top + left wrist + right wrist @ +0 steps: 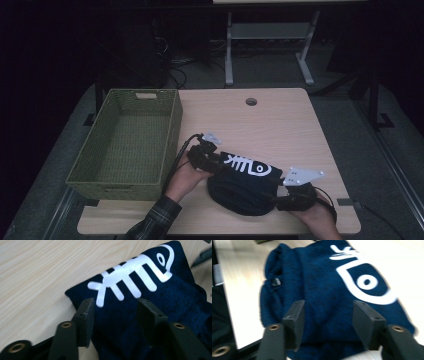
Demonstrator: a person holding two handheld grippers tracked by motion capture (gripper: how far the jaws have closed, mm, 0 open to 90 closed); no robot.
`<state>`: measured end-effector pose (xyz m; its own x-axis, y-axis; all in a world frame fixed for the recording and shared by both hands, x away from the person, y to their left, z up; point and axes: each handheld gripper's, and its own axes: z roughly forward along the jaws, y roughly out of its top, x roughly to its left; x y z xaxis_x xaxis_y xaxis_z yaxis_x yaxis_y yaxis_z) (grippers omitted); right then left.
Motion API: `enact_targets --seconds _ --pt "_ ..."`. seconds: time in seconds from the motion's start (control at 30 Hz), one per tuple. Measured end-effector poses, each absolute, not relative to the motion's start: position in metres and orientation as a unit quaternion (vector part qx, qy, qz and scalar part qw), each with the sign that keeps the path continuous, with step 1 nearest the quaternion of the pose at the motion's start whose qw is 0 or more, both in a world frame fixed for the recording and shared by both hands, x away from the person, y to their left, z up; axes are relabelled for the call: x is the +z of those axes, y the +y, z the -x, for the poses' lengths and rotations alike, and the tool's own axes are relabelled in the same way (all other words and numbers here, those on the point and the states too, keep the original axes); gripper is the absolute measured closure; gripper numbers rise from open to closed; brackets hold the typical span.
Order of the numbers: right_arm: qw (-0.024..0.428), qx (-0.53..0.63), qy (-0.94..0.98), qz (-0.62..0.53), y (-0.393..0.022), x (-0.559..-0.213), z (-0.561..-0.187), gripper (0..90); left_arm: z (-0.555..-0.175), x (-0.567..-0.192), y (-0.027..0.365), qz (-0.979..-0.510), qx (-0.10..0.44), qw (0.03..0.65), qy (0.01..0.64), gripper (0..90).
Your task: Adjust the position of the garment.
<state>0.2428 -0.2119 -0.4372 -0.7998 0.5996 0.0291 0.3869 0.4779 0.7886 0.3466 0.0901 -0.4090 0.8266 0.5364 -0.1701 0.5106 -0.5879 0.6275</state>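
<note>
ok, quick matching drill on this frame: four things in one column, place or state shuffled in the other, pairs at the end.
1. basket
2. folded garment
3. left tongs
4. round hole in table

A. open, over the fishbone print
B. far edge of the tabletop
C. left side of the table, nothing in it
D. dark blue, lying between the two hands

Pairs: 1-C, 2-D, 3-A, 4-B

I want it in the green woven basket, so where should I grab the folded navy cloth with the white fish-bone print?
Probably pinch the folded navy cloth at its two short ends, left gripper and right gripper coming from opposite sides; it lies flat and limp.
</note>
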Motion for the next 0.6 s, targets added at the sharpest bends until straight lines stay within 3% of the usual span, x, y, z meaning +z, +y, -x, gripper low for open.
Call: enact_targets --seconds 0.3,0.6 --pt "0.171 0.403 0.822 -0.365 -0.247 -0.444 -0.244 14.4 -0.343 -0.421 0.089 -0.884 0.024 0.349 0.312 21.9" --pt "0.164 0.372 0.811 -0.421 -0.271 -0.466 -0.258 6.6 -0.348 -0.438 0.091 -0.885 0.021 0.334 0.323 16.7"
